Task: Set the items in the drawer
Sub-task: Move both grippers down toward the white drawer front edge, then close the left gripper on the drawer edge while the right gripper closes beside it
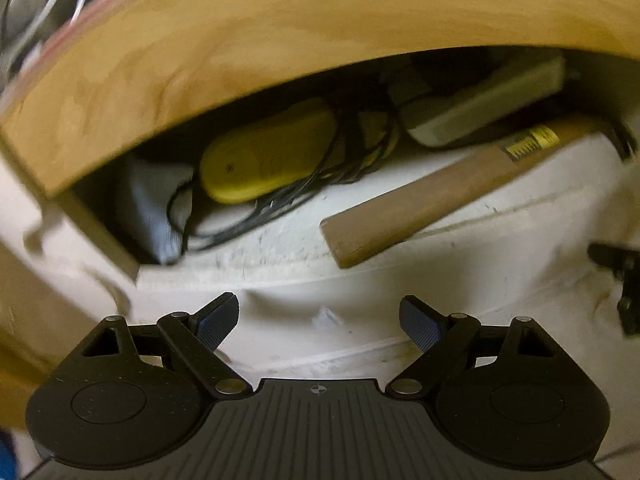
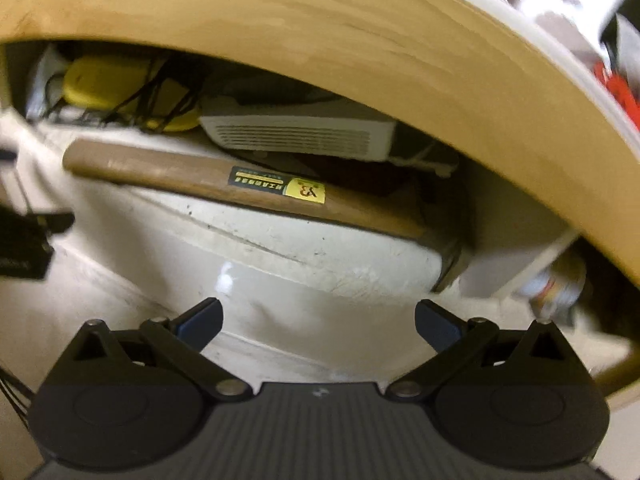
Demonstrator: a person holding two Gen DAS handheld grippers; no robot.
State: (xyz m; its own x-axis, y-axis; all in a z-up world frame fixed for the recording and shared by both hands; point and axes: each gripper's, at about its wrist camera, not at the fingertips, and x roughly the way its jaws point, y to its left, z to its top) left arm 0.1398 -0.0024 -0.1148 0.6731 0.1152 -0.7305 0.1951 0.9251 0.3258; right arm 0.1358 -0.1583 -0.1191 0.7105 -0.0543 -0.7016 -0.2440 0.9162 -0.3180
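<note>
A white drawer [image 1: 280,248] [image 2: 320,248] stands partly open under a wooden tabletop [image 1: 240,52] [image 2: 360,60]. Inside lie a wooden hammer handle with a yellow label [image 1: 440,188] [image 2: 224,184], a yellow device wrapped in black cable [image 1: 264,156] [image 2: 116,84], a white vented box [image 1: 484,104] [image 2: 300,132] and a grey cloth [image 1: 156,208]. My left gripper [image 1: 320,324] is open and empty just in front of the drawer front. My right gripper [image 2: 318,322] is open and empty, also in front of the drawer. Each gripper shows at the edge of the other's view [image 1: 620,280] [image 2: 28,240].
The tabletop overhangs the drawer closely, leaving a narrow gap above its contents. White cables [image 1: 60,0] lie on the tabletop at the left, red items [image 2: 616,88] at the right. A crumpled packet [image 2: 560,284] sits to the right of the drawer.
</note>
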